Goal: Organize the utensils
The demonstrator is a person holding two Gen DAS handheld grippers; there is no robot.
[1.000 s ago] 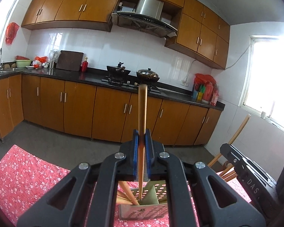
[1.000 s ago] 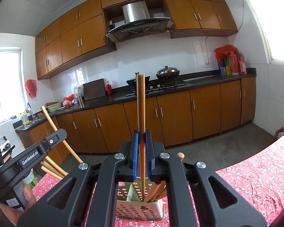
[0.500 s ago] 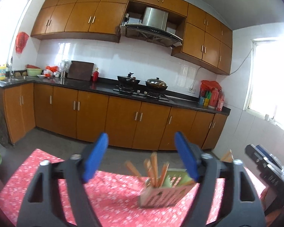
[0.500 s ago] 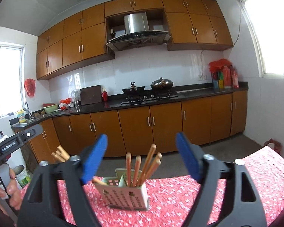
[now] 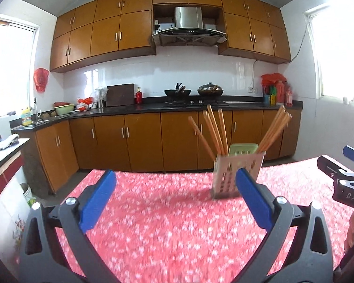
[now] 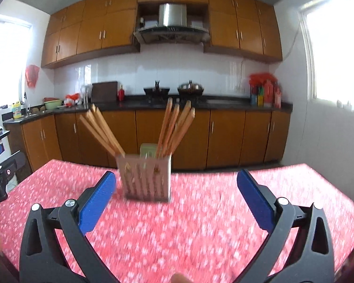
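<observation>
A perforated pale utensil holder (image 5: 225,176) stands upright on the red flowered tablecloth (image 5: 165,231). It holds two leaning bunches of wooden chopsticks (image 5: 214,132). In the right wrist view the same holder (image 6: 146,176) and chopsticks (image 6: 174,127) sit just beyond the fingertips. My left gripper (image 5: 174,172) is low over the cloth, its jaws opening wide with nothing between them. My right gripper (image 6: 175,173) is likewise opening and empty. Each gripper shows at the edge of the other's view.
Beyond the table's far edge runs a kitchen counter (image 5: 200,106) with brown cabinets, two pans on a stove (image 5: 193,92) and bottles at the right end. A side counter (image 5: 2,146) stands at the left. Part of a hand (image 6: 180,278) shows at the bottom.
Both grippers were shut on upright chopsticks over the holder. They let them go into it, opened wide, and drew back and down, so the holder now stands farther off.
</observation>
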